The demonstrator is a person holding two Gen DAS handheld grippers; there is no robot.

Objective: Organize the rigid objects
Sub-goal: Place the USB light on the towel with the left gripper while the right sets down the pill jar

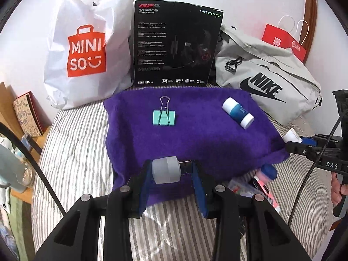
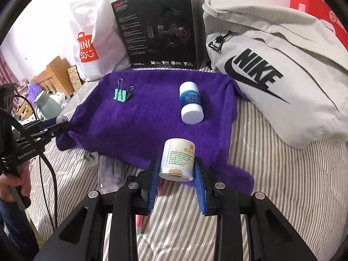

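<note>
Two grippers hover over the purple towel's (image 1: 195, 134) near edge, the left gripper (image 1: 171, 171) with jaws clamped on a translucent USB night light (image 1: 166, 169), the right gripper (image 2: 177, 169) gripping a white labelled bottle (image 2: 178, 159), while a teal binder clip (image 1: 163, 118) and a blue-and-white bottle (image 1: 238, 112) lie toward its far edge.

We see our left gripper (image 1: 171, 171) clamped on a frosted white USB plug-in piece (image 1: 166, 169), its metal connector pointing right, over the near edge of the purple towel (image 1: 195, 134). On the towel lie a mint binder clip (image 1: 163, 117) and, well apart to its right, a blue-and-white bottle (image 1: 238, 112). Our right gripper (image 1: 304, 144) enters at the right edge, gripping a white container (image 1: 292, 136).
</note>
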